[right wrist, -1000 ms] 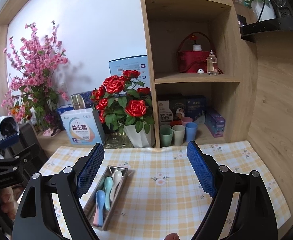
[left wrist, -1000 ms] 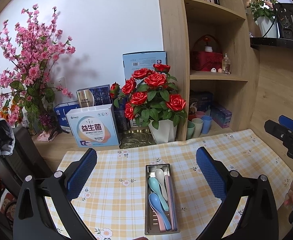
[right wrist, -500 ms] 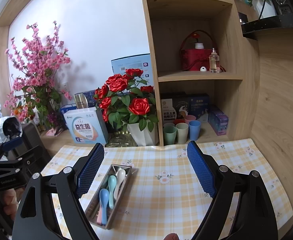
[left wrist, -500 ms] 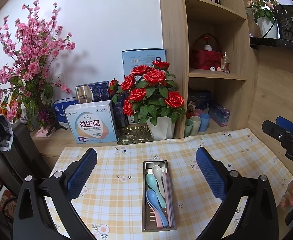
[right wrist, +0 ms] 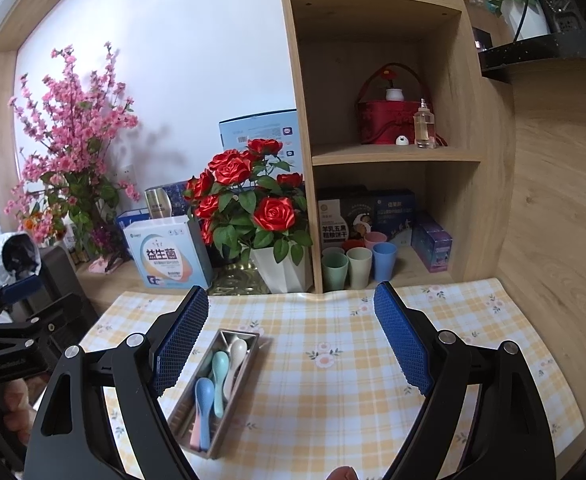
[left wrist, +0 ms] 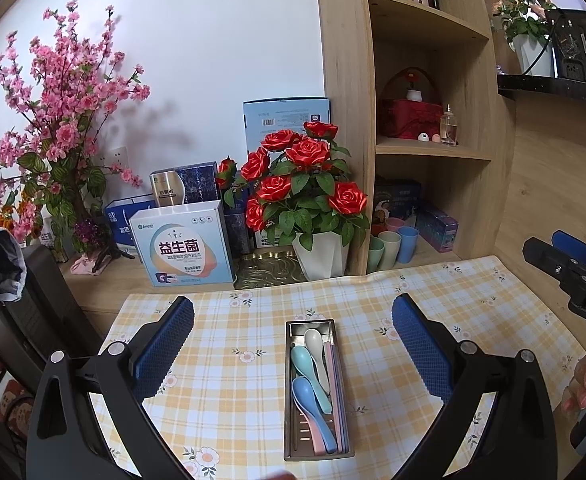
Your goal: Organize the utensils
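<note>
Change since a second ago: both cameras pulled back and up slightly; tray sits a touch farther from the lenses, contents undisturbed.
Left fingers [left wrist: 293, 354]: spread wide, holding nothing, hovering above the bench with the tray framed between the blue pads.
Right fingers [right wrist: 293, 340]: equally wide apart, empty, raised over bare cloth to the right of the tray.
Task item: narrow rectangular stainless-steel tray [left wrist: 317, 454], lying flat on the yellow-checked floral cloth [left wrist: 229, 376] that covers the bench.
Tray contents: white plastic spoon [left wrist: 316, 340], teal plastic spoon [left wrist: 304, 362], blue plastic spoon [left wrist: 307, 392] and a pink plastic spoon mostly hidden beneath, all lengthwise; pale pink and lilac chopsticks [left wrist: 335, 392] along the right wall.
Meaning for the task: utensils already gathered in one container and neither tool touching anything, so sorting looks finished or nearly so; retreat reads as a withdrawal rather than an approach.
Surroundings: red artificial roses in a white faceted pot [left wrist: 309, 200] behind the cloth; pastel plastic cups [right wrist: 359, 266] on the lowest shelf of the wooden unit; white-and-blue printed carton [left wrist: 183, 248] to the left.
</note>
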A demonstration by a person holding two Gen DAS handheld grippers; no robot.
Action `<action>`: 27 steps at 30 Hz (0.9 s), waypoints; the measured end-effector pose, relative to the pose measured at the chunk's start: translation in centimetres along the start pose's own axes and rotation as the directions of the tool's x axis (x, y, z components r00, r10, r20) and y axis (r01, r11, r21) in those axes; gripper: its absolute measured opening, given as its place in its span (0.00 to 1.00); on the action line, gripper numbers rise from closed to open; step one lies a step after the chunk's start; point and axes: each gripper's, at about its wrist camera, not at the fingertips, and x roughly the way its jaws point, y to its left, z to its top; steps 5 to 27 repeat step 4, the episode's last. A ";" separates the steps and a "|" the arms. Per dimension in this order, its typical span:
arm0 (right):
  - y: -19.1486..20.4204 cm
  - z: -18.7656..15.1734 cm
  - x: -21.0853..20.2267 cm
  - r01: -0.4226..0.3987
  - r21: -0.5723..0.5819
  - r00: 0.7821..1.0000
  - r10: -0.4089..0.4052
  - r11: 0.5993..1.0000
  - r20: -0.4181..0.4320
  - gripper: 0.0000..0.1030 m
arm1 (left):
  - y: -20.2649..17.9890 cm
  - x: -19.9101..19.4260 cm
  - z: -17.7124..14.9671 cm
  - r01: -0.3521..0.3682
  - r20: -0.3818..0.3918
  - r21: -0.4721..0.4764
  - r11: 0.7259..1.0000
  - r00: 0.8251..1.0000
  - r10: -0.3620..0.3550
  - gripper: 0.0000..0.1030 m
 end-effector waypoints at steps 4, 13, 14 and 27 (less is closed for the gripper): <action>0.0 -0.1 0.0 0.002 -0.002 1.000 -0.002 1.000 -0.003 0.80 | 0.0 -0.1 0.0 0.005 0.003 0.003 1.000 1.000 -0.005 0.94; 0.0 -0.1 0.0 0.002 -0.002 1.000 -0.002 1.000 -0.003 0.80 | 0.0 -0.1 0.0 0.005 0.003 0.003 1.000 1.000 -0.005 0.94; 0.0 -0.1 0.0 0.002 -0.002 1.000 -0.002 1.000 -0.003 0.80 | 0.0 -0.1 0.0 0.005 0.003 0.003 1.000 1.000 -0.005 0.94; 0.0 -0.1 0.0 0.002 -0.002 1.000 -0.002 1.000 -0.003 0.80 | 0.0 -0.1 0.0 0.005 0.003 0.003 1.000 1.000 -0.005 0.94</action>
